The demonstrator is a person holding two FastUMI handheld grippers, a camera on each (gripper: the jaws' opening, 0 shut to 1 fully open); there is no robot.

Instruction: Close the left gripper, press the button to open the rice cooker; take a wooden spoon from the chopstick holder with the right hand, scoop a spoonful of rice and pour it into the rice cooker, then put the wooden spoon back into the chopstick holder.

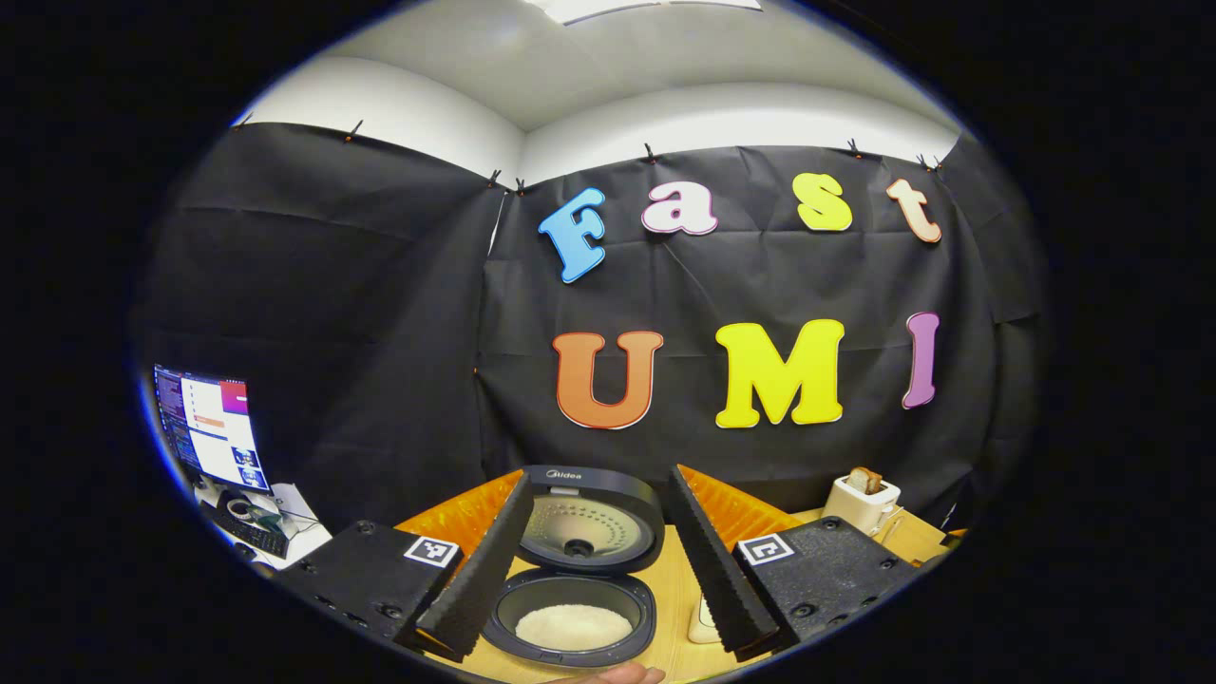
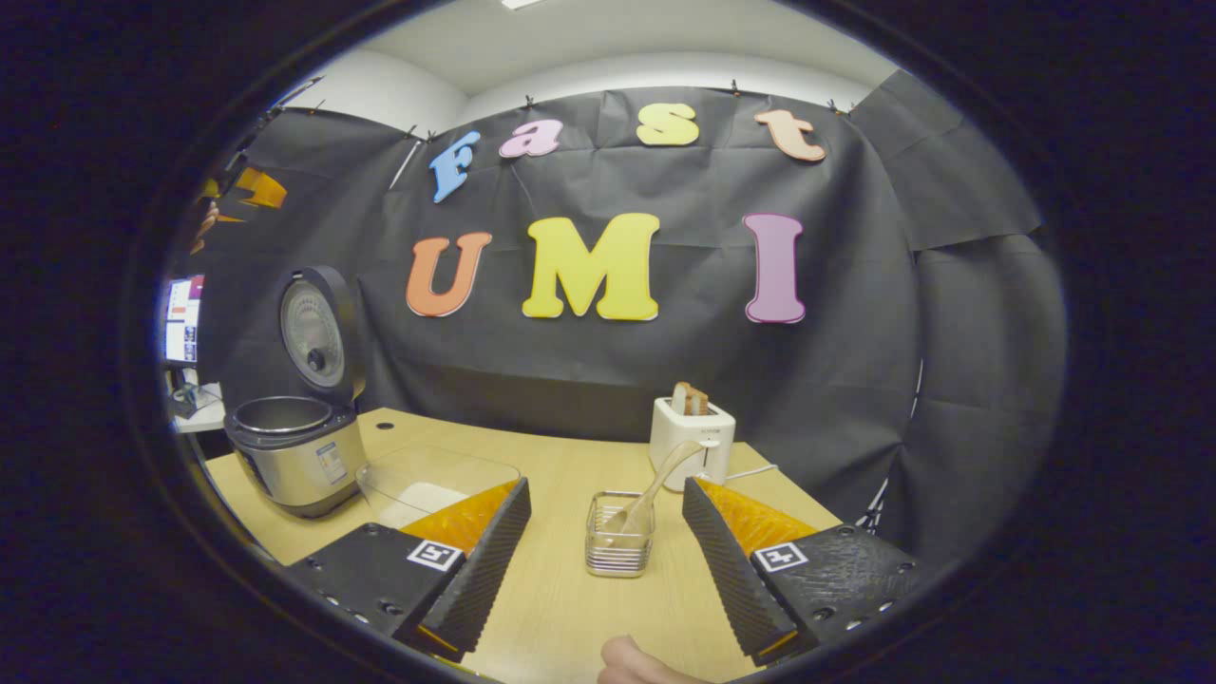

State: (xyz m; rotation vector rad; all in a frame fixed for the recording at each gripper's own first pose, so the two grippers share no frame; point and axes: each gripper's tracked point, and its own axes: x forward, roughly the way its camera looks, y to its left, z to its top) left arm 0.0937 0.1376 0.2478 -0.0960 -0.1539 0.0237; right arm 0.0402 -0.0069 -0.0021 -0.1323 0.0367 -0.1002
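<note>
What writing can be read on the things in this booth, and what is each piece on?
"Midea": brand at the top edge of the open lid.
Sticker on the cooker: too small to read.
Mark on the toaster front: too small to read.
Monitor: blurred, unreadable.
Square tags beside the jaws: black-and-white patterns, no words.

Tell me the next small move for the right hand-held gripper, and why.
Probably ease the right hand-held gripper forward and close it on the handle of the wooden spoon. The rice cooker lid already stands open, while the spoon is standing in the chopstick holder, its handle leaning up to the right. The jaws are open, with the holder lying ahead between them, and grip nothing.
</note>
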